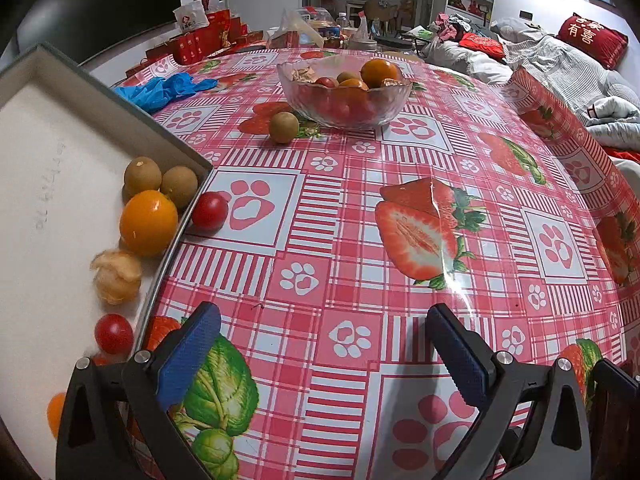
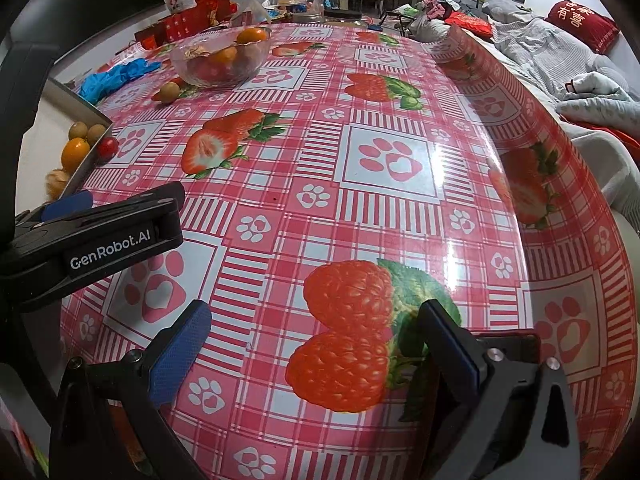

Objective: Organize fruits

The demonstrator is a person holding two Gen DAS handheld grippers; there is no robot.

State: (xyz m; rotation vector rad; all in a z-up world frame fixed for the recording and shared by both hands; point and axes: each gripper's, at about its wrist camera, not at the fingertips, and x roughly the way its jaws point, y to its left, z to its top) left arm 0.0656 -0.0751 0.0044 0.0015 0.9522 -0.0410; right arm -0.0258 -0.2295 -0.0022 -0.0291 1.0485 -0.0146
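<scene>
A glass bowl (image 1: 344, 92) of mixed fruit stands at the far middle of the table; it also shows in the right wrist view (image 2: 220, 60). A brown round fruit (image 1: 283, 127) lies on the cloth in front of it. A white tray (image 1: 48, 184) at the left holds two brown fruits (image 1: 160, 178), an orange fruit (image 1: 148, 222), a husked fruit (image 1: 117, 276) and a cherry tomato (image 1: 113, 333). Another cherry tomato (image 1: 209, 211) rests on the cloth against the tray's edge. My left gripper (image 1: 320, 356) is open and empty above the cloth. My right gripper (image 2: 312, 360) is open and empty.
A blue glove (image 1: 164, 88) lies near the tray's far corner. Red boxes and clutter (image 1: 208, 40) line the table's far edge. A sofa with bedding (image 1: 560, 64) stands beyond the table's right edge. The left gripper's body (image 2: 92, 240) sits at the left of the right wrist view.
</scene>
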